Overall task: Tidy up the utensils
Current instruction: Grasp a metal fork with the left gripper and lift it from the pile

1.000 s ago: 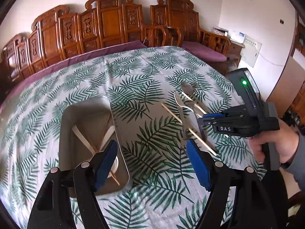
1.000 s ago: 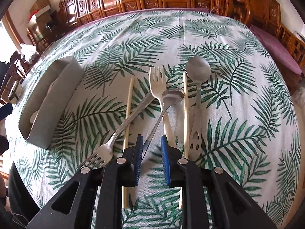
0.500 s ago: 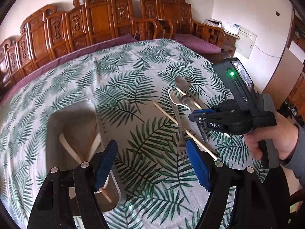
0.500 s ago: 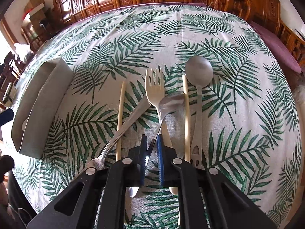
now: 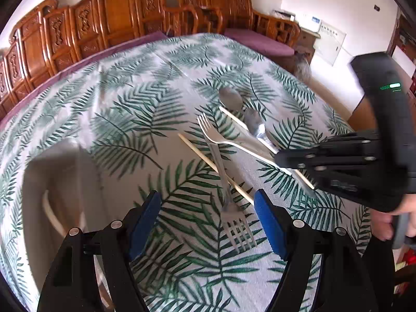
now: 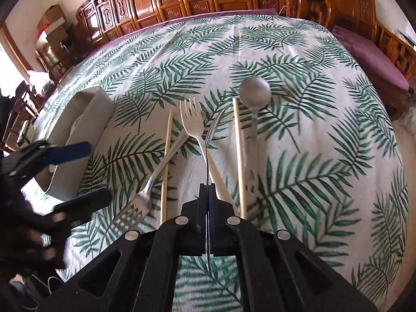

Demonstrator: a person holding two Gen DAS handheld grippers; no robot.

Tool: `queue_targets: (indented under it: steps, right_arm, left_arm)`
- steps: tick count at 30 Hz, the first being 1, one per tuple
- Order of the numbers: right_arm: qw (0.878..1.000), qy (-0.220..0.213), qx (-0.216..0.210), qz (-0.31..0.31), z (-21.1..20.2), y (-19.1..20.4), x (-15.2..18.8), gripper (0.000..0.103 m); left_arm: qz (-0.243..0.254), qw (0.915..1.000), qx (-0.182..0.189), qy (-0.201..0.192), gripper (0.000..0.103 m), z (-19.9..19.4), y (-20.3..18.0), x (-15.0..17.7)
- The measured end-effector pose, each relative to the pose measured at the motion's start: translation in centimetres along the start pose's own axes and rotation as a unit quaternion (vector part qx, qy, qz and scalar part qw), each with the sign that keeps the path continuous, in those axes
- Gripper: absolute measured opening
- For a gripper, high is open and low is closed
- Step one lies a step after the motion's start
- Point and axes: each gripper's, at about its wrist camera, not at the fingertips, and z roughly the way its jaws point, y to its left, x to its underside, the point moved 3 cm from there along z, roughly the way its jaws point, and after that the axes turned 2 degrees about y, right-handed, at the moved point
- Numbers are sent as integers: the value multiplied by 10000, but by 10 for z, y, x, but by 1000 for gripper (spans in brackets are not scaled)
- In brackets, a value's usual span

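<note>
My right gripper (image 6: 207, 195) is shut on the handle of a small metal spoon (image 6: 212, 132), turned on edge above the table; it shows in the left wrist view (image 5: 256, 126) too. My left gripper (image 5: 208, 213) is open, hovering over a metal fork (image 5: 228, 202) that lies tines toward me. A cream plastic fork (image 6: 193, 122), two wooden chopsticks (image 6: 166, 161) (image 6: 239, 156) and a large metal spoon (image 6: 254, 93) lie on the leaf-print cloth. A grey tray (image 5: 62, 182) at the left holds pale utensils.
Carved wooden chairs (image 5: 109, 26) ring the far side of the table. The table edge (image 5: 335, 119) drops off at the right, near a white wall and cabinet. The grey tray also shows at the left in the right wrist view (image 6: 85, 119).
My right gripper closed on the small spoon's handle and lifted it, turning it on edge. My left gripper moved right from above the tray to over the metal fork.
</note>
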Motion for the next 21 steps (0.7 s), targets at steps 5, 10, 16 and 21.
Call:
queue_targets:
  steps: [5,10,16,21]
  right_arm:
    - [10000,-40,64,1,-11,-11,9,2]
    - [10000,8,39,81,-9,-20,16,2]
    - [9999,-55,27,161,-15,-26,19,2]
    - [9998,-112,61,180,-23,-27,20,2]
  left_arm:
    - [-40,9997,4,229,56,26,-3,-5]
    - [-349,9984,47,441,43,46,5,-3]
    - [-314,9983,111,476,39,48,0,-4]
    - [-190,9986,26,489,31,55,-6,-8]
